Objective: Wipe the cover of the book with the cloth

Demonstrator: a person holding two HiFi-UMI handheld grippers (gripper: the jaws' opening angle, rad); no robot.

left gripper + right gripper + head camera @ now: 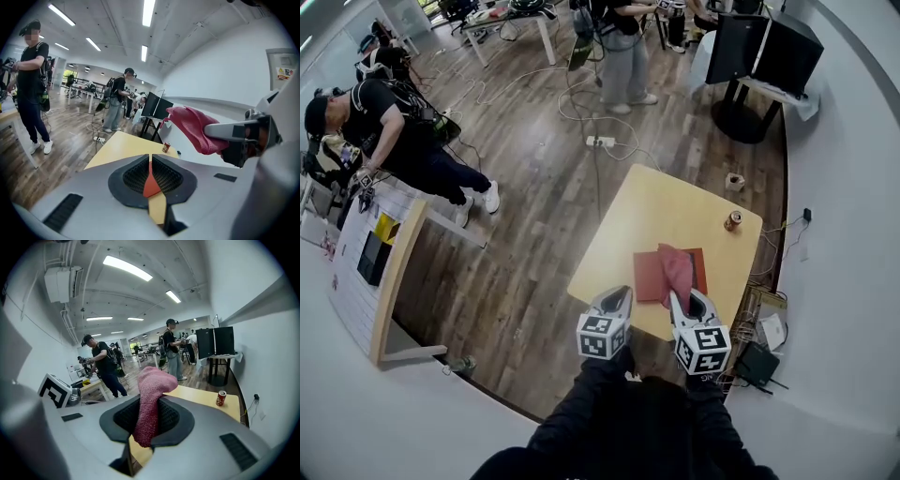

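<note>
A red book [651,276] lies flat near the front of the yellow table [656,211]. My right gripper [680,302] is shut on a pink cloth [678,266], which stands up from between the jaws above the book [150,401]. In the left gripper view that cloth [194,127] hangs from the right gripper at the right. My left gripper [616,298] is shut with nothing in it; a sliver of the red book [151,183] shows through the thin slit between its jaws. It hovers at the table's front edge, left of the book.
A red drink can [732,220] stands near the table's far right corner, also seen as the can [221,398]. Cables and a power strip [601,142] lie on the wood floor beyond. People stand at the back and at the left. A white wall runs along the right.
</note>
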